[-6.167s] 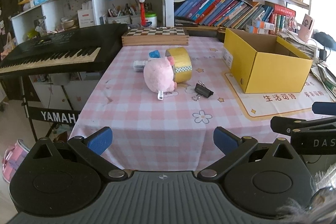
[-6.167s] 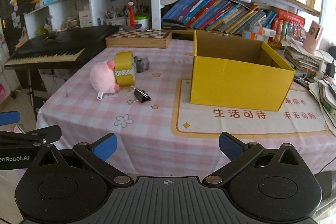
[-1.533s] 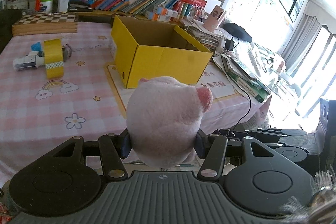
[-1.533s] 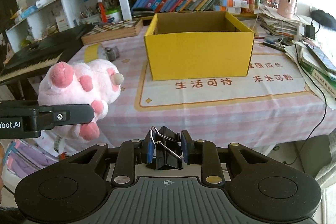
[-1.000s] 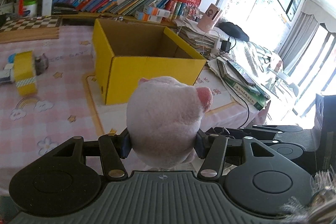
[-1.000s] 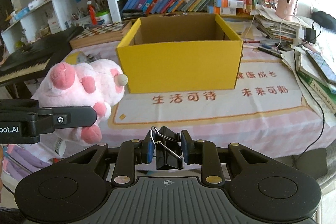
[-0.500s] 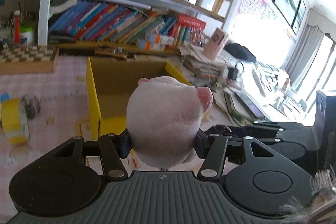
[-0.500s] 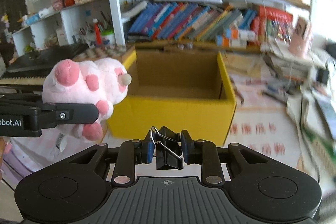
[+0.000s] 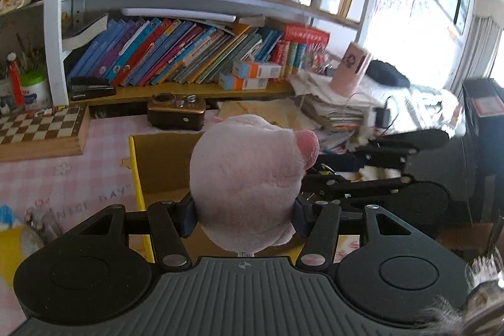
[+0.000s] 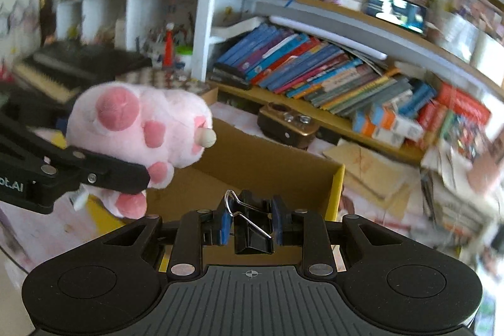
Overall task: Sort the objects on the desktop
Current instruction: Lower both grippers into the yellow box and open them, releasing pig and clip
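Both grippers were loaded and poised above the yellow cardboard box (image 10: 274, 172), so the sorting stood at its first drop-off rather than at any finished step. The left gripper (image 9: 242, 214) had its jaws pinching the pink plush pig (image 9: 249, 178) by the body, the soft fabric bulging out between the pads; in the right wrist view the toy hung over the box's near left corner, feet and snout turned toward that camera. The right gripper (image 10: 250, 224) had its jaws closed narrowly on a black binder clip (image 10: 252, 225), whose wire handle stuck up to the left, and the box's brown interior lay directly beyond and below it.

The part of the box floor that showed was bare (much of it was hidden behind the toy and the grippers), so by my reading nothing had yet been deposited. What remained, as I judged it, was to release the pig and the clip into the box, then return for what was left on the pink checked tablecloth (image 9: 63, 178): a yellow object (image 9: 9, 241) at the left edge of the left wrist view, and a small grey item (image 9: 39, 219) beside it, both too cropped to name with confidence.
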### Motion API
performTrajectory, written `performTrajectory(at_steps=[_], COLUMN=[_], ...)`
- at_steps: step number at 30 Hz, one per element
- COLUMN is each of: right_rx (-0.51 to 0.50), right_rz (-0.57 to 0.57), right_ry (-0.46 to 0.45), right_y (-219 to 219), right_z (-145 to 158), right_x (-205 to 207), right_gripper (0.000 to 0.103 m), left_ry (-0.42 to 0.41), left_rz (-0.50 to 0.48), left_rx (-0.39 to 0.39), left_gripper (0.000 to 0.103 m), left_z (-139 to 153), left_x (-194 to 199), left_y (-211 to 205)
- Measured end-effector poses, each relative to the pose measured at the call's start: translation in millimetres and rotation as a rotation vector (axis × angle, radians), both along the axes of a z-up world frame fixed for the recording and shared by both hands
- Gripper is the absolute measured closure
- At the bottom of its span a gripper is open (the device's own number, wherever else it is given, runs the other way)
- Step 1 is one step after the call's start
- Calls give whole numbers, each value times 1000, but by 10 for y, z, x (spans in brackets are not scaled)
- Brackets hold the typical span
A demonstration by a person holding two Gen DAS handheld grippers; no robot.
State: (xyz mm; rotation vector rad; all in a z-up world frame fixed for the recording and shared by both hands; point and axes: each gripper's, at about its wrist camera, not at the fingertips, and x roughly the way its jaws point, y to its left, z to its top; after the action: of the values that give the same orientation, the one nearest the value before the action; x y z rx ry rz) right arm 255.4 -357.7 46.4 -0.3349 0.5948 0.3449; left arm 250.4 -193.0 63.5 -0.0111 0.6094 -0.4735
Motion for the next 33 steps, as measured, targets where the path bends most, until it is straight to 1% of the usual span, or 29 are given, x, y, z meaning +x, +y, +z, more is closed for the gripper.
performTrajectory(at_steps=[4,6,11,13,16,19,24,29,31,33], right_rx=[-109,-172,-319,-370,-421,-481,-507,-535,-537,-534], right_rz=[76,123,256,305,365,415,457,485,485,484], right_ry=[52,79,162,188,232,278,330,318,299,282], right_y=[62,117,276,333,418,485,474,499,496,490], right_z=[-182,-287,-550,-639,-770,-883,-948,-979,-964,-950], right_x=[369,504,768,848,941,981,977,899,877,848], right_gripper=[77,77,77,77,77,77,77,77,75,68], left_ry=[47,87,224,250,248,272,311,312,300,275], left_rz=[-15,-17,-30,-22,-25,-30,-34,-37,-33,-23], left_rx=[73,104,171,214,280,310,353,367,367,354], left_gripper=[50,50,50,50,50,50,50,48,48,46], left_z=[-111,-197,-460,-556,-633,-689,-803,-813,-800,-777], left_x=[359,541,914,1004,1069,1124,1149,1143,1118,1092], left_y=[-145,-203,-310,-347,-420,-475,-526,-551,-552,-550])
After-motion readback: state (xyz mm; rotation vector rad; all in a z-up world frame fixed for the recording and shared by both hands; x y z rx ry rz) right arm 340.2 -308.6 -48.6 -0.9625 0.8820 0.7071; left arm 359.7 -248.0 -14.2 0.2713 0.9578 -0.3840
